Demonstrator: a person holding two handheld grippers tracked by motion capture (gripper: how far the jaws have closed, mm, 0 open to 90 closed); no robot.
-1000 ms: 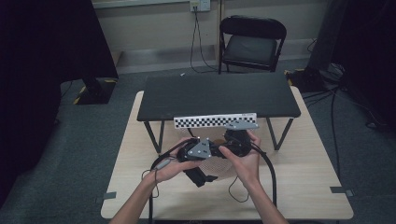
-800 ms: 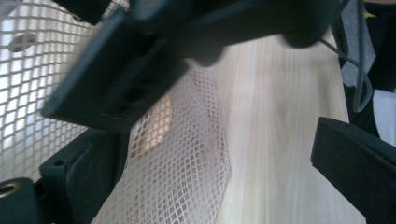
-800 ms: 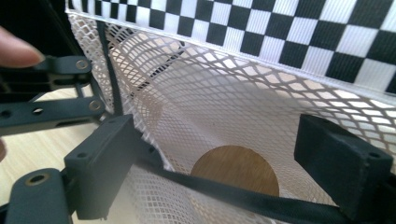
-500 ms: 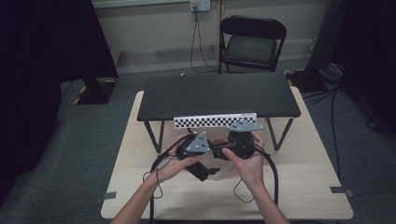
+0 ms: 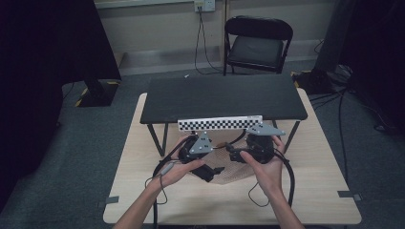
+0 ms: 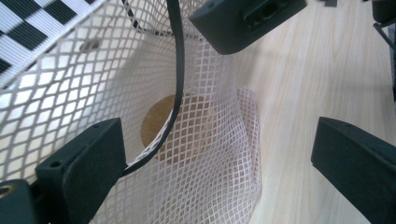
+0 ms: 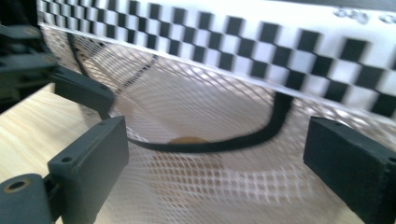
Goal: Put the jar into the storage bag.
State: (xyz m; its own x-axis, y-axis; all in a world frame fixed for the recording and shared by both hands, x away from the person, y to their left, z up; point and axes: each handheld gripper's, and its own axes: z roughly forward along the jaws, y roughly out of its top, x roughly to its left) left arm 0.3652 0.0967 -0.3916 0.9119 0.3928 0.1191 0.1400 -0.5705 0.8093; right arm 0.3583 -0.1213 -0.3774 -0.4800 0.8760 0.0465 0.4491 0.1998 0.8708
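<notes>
A white mesh bag [image 5: 230, 174] lies on the pale wooden table [image 5: 315, 191] between the person's hands. The left gripper view shows the mesh [image 6: 70, 84] with a black cord [image 6: 176, 70] along its mouth and a round brown thing [image 6: 196, 130] beneath the netting. My left gripper [image 6: 217, 154] is open over the bag, the cord running past its left jaw. My right gripper [image 7: 215, 149] is open too, facing the mesh [image 7: 187, 98] and cord [image 7: 219, 144]. In the high view the left gripper [image 5: 210, 171] and right gripper [image 5: 232, 153] point at each other across the bag.
A checkered strip [image 5: 219, 123] hangs on the front edge of a low black table [image 5: 224, 98] just beyond the bag. A black folding chair [image 5: 258, 43] stands farther back. Cables trail from both grippers toward the person.
Both hands have drifted a little away from the person, toward the checkered strip, staying over the mesh bag.
</notes>
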